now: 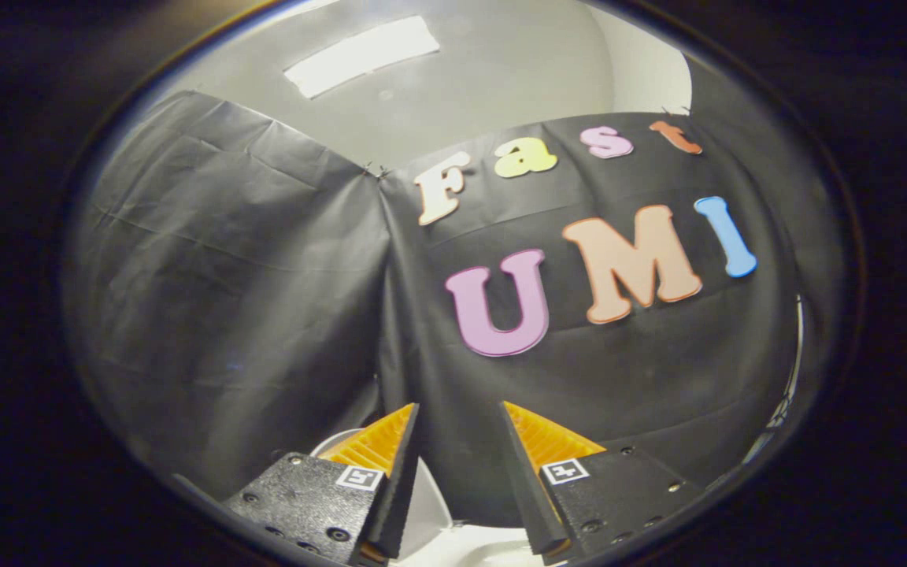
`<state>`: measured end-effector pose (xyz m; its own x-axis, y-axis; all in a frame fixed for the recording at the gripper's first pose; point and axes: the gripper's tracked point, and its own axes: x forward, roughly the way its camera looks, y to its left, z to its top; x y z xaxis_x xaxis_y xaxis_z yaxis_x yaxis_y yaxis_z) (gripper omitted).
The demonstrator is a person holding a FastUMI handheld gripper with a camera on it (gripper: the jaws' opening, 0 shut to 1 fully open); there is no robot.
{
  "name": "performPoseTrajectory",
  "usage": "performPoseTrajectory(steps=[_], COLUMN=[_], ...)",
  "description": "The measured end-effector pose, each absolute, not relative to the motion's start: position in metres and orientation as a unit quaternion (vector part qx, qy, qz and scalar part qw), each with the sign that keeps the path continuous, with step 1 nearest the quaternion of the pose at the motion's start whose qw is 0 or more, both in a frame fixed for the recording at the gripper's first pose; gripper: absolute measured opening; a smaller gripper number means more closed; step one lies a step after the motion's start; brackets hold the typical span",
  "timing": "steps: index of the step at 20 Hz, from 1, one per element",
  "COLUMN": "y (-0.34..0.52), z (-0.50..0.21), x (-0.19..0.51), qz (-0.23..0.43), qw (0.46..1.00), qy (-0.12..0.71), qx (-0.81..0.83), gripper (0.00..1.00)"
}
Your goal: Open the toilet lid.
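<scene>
Toilet lid (430, 504): white edge low between gripper (460, 413) fingers, nothing gripped. Jaws moderately apart. Black cloth wall (249, 299) beyond lid, ceiling light (360, 55) above.

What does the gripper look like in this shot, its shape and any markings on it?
The gripper has two wedge-shaped fingers that taper to points, with ribbed inner pads. Each finger sits on a black, rough-textured block studded with dark screws, and each block carries a small square black-and-white tag near the finger's base. The fingers stand apart with nothing between them.
</scene>
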<state>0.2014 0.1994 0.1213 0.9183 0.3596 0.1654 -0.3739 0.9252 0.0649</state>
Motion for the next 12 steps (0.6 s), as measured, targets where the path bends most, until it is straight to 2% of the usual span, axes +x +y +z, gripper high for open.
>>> performPoseTrajectory(steps=[6,12], y=[0.095,0.028], z=[0.111,0.082], x=[0.187,0.179], qz=[0.142,0.153], qw=[0.986,0.986], qy=[-0.064,-0.035], qx=[0.06,0.064], gripper=[0.58,0.59])
